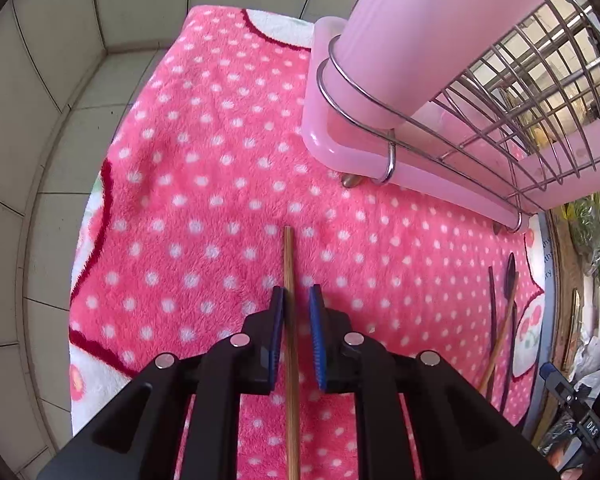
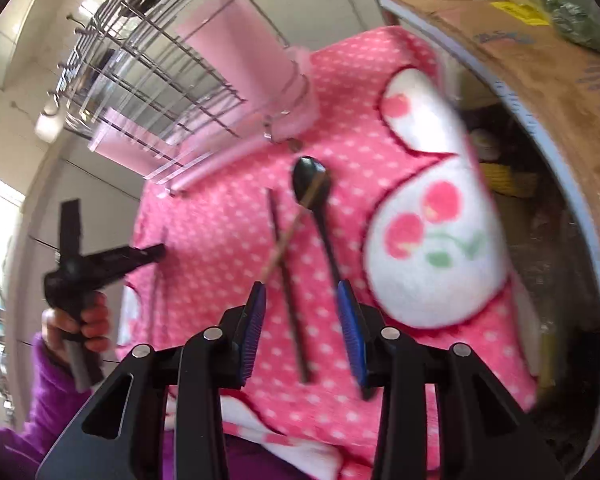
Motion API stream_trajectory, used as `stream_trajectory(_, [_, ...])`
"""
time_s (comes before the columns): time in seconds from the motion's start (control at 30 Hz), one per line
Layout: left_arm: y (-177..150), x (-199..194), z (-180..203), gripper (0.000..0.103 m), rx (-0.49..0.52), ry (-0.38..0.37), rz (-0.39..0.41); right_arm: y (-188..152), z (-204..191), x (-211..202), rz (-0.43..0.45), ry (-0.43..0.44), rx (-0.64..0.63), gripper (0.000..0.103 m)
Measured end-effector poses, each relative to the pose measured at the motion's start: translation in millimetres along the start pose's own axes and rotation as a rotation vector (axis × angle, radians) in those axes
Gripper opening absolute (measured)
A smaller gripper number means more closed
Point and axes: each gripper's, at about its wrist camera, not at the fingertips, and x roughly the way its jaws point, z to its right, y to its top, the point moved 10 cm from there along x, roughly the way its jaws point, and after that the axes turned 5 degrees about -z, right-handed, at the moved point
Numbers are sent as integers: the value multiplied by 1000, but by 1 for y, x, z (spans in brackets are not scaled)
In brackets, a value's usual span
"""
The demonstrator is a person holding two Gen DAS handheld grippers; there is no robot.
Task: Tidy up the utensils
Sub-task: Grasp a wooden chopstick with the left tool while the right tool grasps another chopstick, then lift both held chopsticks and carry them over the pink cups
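Pink polka-dot towel [image 1: 204, 184] is covering the bench, with white cherry-print patches showing in the right wrist view.

Left hand-held gripper [image 1: 297, 300] is pointing steeply down at the towel, its blue pads slightly parted. A light wooden chopstick [image 1: 290, 320] is lying between them, close against the left pad and clear of the right one; it is not being pinched.

Right hand-held gripper [image 2: 302, 296] is hanging spread above the towel, gripping nothing. Beneath it a dark chopstick [image 2: 288, 300] is lying on the towel, a thin light stick [image 2: 296, 224] is crossing it, and a black spoon [image 2: 310, 180] is resting with its bowl toward the rack and its handle running under the right pad.

Wire rack [image 1: 540, 92] on a pink tray [image 1: 340, 144] is standing at the towel's far edge, carrying a pink cup [image 1: 420, 32].

A hand [image 2: 80, 320] in a purple sleeve is holding the left tool's handle.
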Motion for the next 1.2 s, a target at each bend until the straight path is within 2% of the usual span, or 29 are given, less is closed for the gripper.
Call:
stream_trajectory(0.03, [2, 0, -1, 12, -2, 0, -9, 5, -6, 7, -22, 36, 11, 38])
stream_trajectory(0.13, [8, 4, 2, 12, -6, 3, -37, 21, -12, 33, -82, 70, 77, 38])
stream_trajectory(0.3, [14, 5, 6, 12, 4, 11, -51, 40, -3, 60, -113, 8, 149, 38])
stream_trajectory(0.5, [19, 11, 19, 12, 16, 10, -70, 47, 1, 81, -146, 5, 202, 37])
stream_trajectory(0.63, [18, 11, 18, 12, 3, -1, -79, 48, 5, 83, -118, 0, 224, 15])
stream_trajectory(0.7, [19, 10, 15, 13, -3, -7, -81, 46, 11, 84, -109, 3, 237, 10])
stream_trajectory(0.9, [21, 9, 11, 12, 8, 11, -79, 46, 9, 70, -49, 45, 208, 9])
stream_trajectory(0.97, [20, 7, 13, 9, 16, 18, -71, 47, 2, 62, -26, 54, 179, 9])
stream_trajectory(1.0, [20, 5, 13, 5, 20, 22, -62, 47, -3, 55, -7, 55, 157, 9])
stream_trajectory(1.2, [18, -19, 17, 5, 52, 10, 25, 46, -25, 28, 83, 73, 66, 9])
